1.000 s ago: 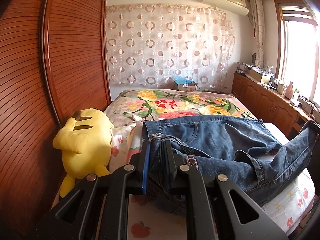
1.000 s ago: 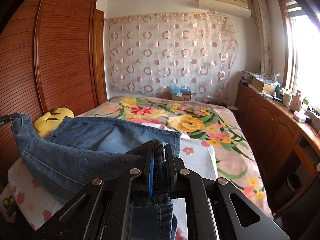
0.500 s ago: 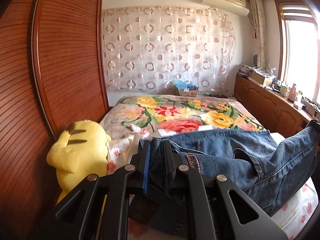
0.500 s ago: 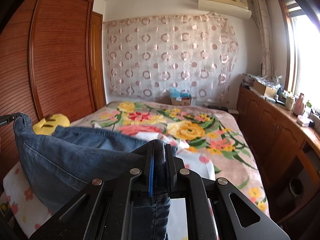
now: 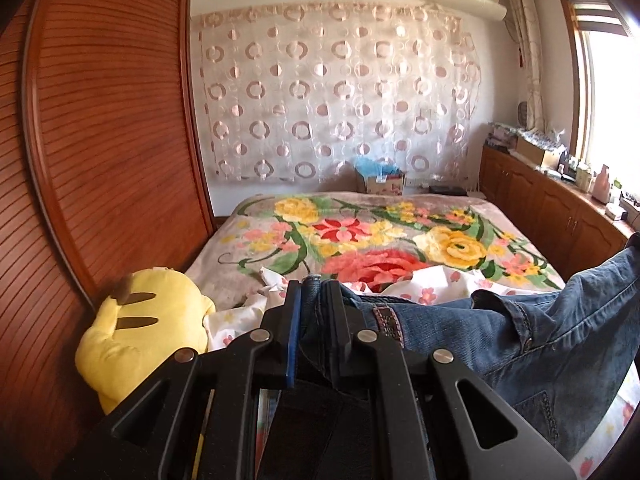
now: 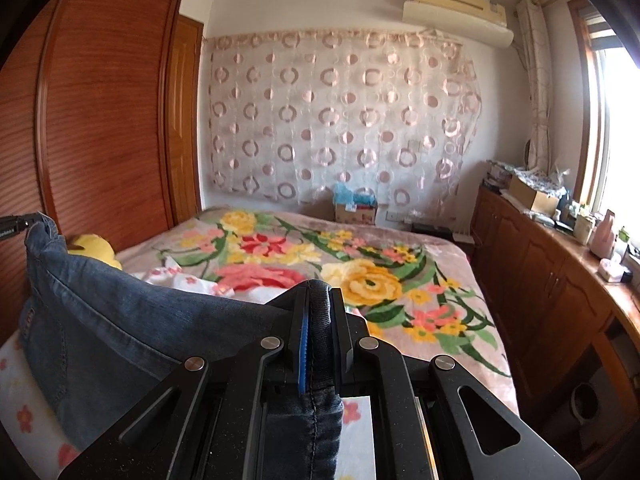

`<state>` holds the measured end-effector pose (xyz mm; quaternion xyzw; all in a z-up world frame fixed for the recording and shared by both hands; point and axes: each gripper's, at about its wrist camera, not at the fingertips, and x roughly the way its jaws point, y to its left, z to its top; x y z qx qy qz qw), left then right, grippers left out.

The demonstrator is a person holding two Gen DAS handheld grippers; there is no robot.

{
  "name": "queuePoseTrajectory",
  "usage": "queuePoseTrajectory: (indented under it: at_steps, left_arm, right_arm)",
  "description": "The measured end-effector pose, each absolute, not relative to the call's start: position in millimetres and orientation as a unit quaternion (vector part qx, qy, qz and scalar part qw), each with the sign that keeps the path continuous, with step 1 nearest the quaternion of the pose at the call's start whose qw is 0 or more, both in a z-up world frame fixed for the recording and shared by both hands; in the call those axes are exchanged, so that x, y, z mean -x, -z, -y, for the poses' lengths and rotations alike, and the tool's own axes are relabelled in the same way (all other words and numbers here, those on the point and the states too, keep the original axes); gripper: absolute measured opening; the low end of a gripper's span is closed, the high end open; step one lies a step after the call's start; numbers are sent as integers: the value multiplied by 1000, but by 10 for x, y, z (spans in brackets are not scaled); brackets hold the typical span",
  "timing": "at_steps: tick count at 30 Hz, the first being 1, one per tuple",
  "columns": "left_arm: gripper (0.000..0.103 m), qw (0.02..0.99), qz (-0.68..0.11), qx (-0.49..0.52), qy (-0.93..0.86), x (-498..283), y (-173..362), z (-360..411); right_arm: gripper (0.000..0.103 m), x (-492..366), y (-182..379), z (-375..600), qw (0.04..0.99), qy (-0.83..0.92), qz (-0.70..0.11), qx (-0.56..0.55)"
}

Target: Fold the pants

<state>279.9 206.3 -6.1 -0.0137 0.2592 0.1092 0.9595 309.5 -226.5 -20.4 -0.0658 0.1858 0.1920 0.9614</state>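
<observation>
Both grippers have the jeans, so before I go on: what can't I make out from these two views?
- Left wrist view: the jeans below the left gripper are hidden by its black frame.
- Right wrist view: the jeans' hanging end is cut off by the bottom edge under the right gripper.
- Items on the side counter: too small to identify.

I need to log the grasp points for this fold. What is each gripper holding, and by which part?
Both grip the jeans: the left gripper is shut on the waistband edge, the right gripper on a bunched fold of denim.
</observation>
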Motion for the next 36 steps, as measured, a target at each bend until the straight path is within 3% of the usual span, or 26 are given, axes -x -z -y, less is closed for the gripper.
queuePoseTrajectory:
  at_steps: [10,18,21,23,25,27,29,31,36]
  left_arm:
    - [13,946,-300,17,-120,-3311,442,-2177]
    - [13,934,-335,17,-125,-3439,649,-2242]
    - [22,933,-338,16,-122,-3393,626,-2214]
    - [36,934,-336,18,-119,-3352,584,-2190]
    - [45,937,-331,20,-108,-3294,531,-2167]
    - [48,938,-332,19,-97,-3259,492,-2126]
    - [70,940,-330,19,-87,-3216,454,-2061]
    - [80,943,-326,26,-63,-3164,429,-1964]
    - [80,941,-337,19,-25,-3124,503,-1633]
  right_arm:
    - [8,-4013,379,1875,951,-177,-245,61]
    - [9,-4213,252,1682,945,-178,-264,79]
    - [15,-4251,258,1690,942,-177,-275,78]
    - [19,-4248,248,1720,941,-179,-277,76]
    - [36,-4213,201,1750,943,-173,-274,74]
    - [43,-4160,175,1782,945,-174,-267,70]
    - [47,-4128,189,1796,945,-176,-266,69]
    - [47,-4081,193,1800,943,-184,-269,69]
    - [49,-3962,282,1831,934,-211,-281,65]
